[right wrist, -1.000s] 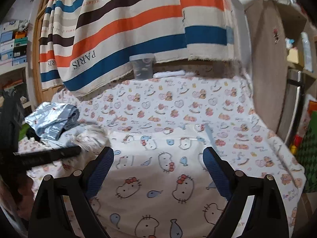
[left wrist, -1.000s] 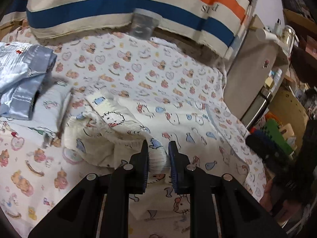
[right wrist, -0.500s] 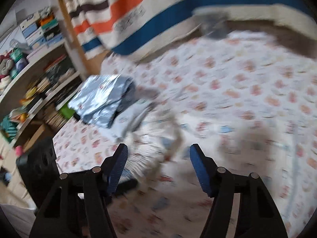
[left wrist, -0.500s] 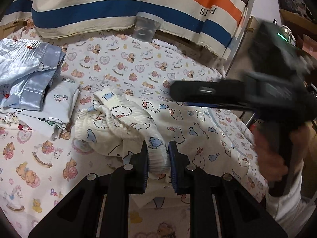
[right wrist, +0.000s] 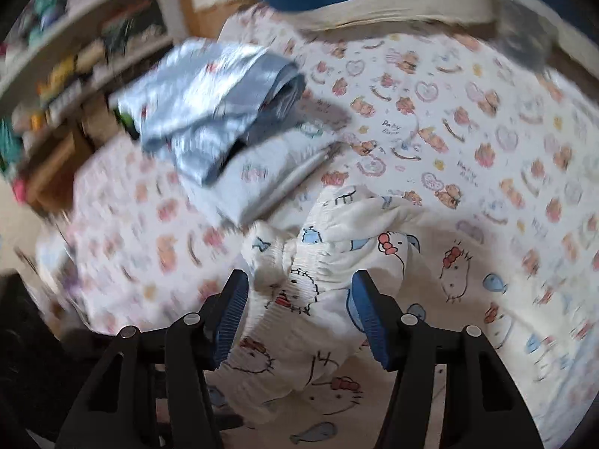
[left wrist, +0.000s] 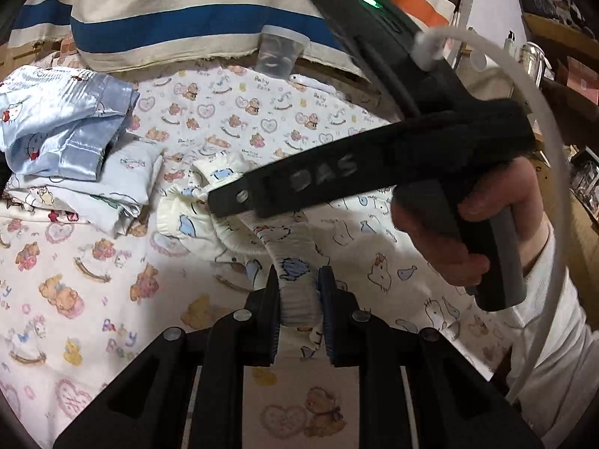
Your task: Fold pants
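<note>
Cream pants (left wrist: pixel 194 224) with a cat-and-fish print lie bunched on the bear-print sheet (left wrist: pixel 75 280). My left gripper (left wrist: pixel 297 280) is shut on a ribbed end of the pants, lifted a little off the sheet. In the right wrist view my right gripper (right wrist: pixel 299 292) points steeply down over the gathered pants (right wrist: pixel 329 232). Its jaws are closing with the bunched fabric between them, and the blue pads (right wrist: pixel 234 307) do not press it. In the left wrist view a hand (left wrist: pixel 468 224) holds that gripper across the pants.
A stack of folded clothes, shiny blue satin (left wrist: pixel 63 127) on top, sits left of the pants (right wrist: pixel 209 104). A clear plastic cup (left wrist: pixel 279 52) stands at the back under a striped cloth (left wrist: pixel 187 18). Shelves (right wrist: pixel 56 56) lie beyond the sheet's left edge.
The right gripper swung from facing the striped cloth to pointing down at the bunched pants, its jaws narrowing. It crossed into the left wrist view from the right. The left gripper kept its hold.
</note>
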`<state>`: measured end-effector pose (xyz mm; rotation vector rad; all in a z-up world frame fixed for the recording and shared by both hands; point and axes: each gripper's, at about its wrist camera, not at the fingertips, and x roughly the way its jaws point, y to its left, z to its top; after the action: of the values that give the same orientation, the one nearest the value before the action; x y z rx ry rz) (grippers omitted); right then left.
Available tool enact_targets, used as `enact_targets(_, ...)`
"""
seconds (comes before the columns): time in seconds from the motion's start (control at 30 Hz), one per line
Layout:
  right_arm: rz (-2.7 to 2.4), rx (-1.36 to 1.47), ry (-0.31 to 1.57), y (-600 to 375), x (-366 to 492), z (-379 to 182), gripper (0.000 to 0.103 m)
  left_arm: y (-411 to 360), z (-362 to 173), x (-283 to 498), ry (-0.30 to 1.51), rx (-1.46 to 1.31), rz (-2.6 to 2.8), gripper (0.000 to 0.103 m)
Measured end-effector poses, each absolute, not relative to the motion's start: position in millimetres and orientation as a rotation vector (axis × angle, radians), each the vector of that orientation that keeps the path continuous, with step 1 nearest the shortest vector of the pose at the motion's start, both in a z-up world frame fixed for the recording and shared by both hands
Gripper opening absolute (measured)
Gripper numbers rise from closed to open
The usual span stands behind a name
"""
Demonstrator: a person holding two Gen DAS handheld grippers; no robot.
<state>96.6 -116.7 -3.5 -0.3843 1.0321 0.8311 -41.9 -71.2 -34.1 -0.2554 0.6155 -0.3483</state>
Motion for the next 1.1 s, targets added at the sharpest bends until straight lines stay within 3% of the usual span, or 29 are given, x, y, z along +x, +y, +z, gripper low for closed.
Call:
enact_targets(0.23,0.781,-0.468,1.032,-98.5,93.2,-18.9,0.059,-70.1,-36.7,-44.3,0.606,-0.271,-0.336,0.018)
enact_targets(0.33,0.755,-0.45,1.027,-99.1,97.2,-24.3,0.037,-68.0,-38.1,-43.2,0.615,-0.277,-0.324,0.018)
enact_targets(0.4,0.74,-0.418,0.994,-105.3,98.5,-19.3,0.017,-68.5,-38.2,-43.5,0.622,-0.277,-0.32,0.018)
enact_targets(0.47,0.73,-0.384,0.95,-113.7,99.2,-9.8,0.013,-69.6,-36.3,-42.0,0.627,-0.278,-0.313,0.018)
enact_targets(0.8,0.625,-0.229,0.793,-198.3,96.6,49.7,0.01,-118.0,-13.5,-25.9,0.618,-0.279,-0.415,0.018)
enact_targets(1.1,0.477,-0.115,0.772,-301.3,100.9,59.4,0.009,-194.3,-10.8,-9.2,0.669,-0.281,-0.517,0.018)
